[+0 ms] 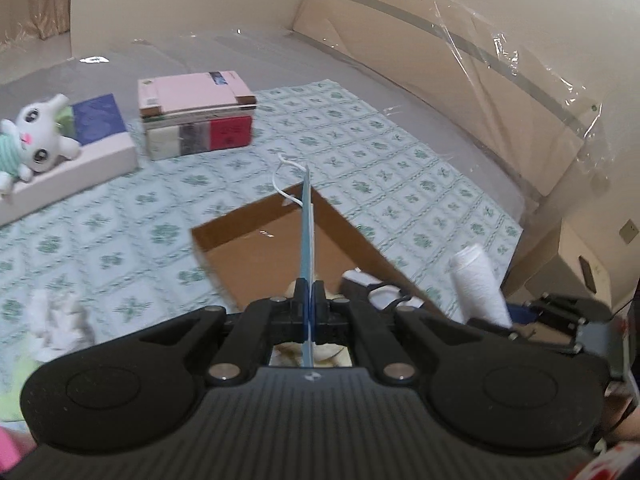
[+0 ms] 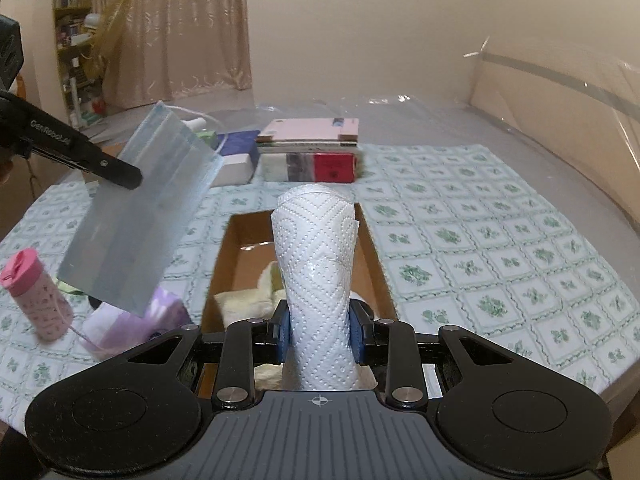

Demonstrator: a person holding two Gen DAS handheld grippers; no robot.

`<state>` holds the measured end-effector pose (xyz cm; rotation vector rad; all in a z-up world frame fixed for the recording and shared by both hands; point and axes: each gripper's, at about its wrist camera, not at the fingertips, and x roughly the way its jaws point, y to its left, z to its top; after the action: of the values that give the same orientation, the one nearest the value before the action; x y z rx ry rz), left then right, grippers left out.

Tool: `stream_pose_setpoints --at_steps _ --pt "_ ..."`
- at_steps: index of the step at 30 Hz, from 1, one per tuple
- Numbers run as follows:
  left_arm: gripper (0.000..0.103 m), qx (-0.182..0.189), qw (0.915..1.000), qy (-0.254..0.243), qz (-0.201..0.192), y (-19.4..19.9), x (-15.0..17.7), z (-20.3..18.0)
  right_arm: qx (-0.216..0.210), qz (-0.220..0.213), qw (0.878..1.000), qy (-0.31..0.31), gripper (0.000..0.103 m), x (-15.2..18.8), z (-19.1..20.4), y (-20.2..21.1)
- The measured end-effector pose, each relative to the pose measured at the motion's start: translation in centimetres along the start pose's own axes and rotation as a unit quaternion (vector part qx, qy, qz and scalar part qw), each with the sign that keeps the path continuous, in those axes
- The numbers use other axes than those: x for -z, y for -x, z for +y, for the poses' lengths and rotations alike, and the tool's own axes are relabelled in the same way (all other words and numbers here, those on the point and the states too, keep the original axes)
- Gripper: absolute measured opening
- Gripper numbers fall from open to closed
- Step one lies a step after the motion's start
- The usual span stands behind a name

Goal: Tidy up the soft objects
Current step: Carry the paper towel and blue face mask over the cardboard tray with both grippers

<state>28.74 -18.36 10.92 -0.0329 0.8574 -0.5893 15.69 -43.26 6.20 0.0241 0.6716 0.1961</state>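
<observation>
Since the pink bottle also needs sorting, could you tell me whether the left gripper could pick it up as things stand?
Probably not: the left gripper is already shut on the blue face mask, so its jaws are occupied. The pink bottle stands unobstructed on the tablecloth.

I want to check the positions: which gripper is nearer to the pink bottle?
Left. The left gripper, holding the face mask, hangs just above the pink bottle; the right gripper is further right, over the cardboard box.

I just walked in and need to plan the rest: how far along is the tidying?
Done: a yellow cloth lies in the cardboard box. In hand: left gripper pinches a blue face mask; right gripper clamps a paper towel roll. Left: purple packet, plush toy.
</observation>
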Motion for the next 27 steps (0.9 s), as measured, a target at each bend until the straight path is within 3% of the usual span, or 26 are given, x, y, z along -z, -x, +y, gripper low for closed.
stream_pose_setpoints --at_steps 14,27 --pt "0.0 0.008 0.9946 0.101 0.02 -10.3 0.5 1.1 -0.015 0.038 0.999 -0.014 0.03 0.7 -1.2 -6.8" --pt "0.0 -0.047 0.9949 0.074 0.05 -16.7 1.7 4.0 -0.004 0.091 0.996 -0.005 0.03 1.8 -1.0 -14.5"
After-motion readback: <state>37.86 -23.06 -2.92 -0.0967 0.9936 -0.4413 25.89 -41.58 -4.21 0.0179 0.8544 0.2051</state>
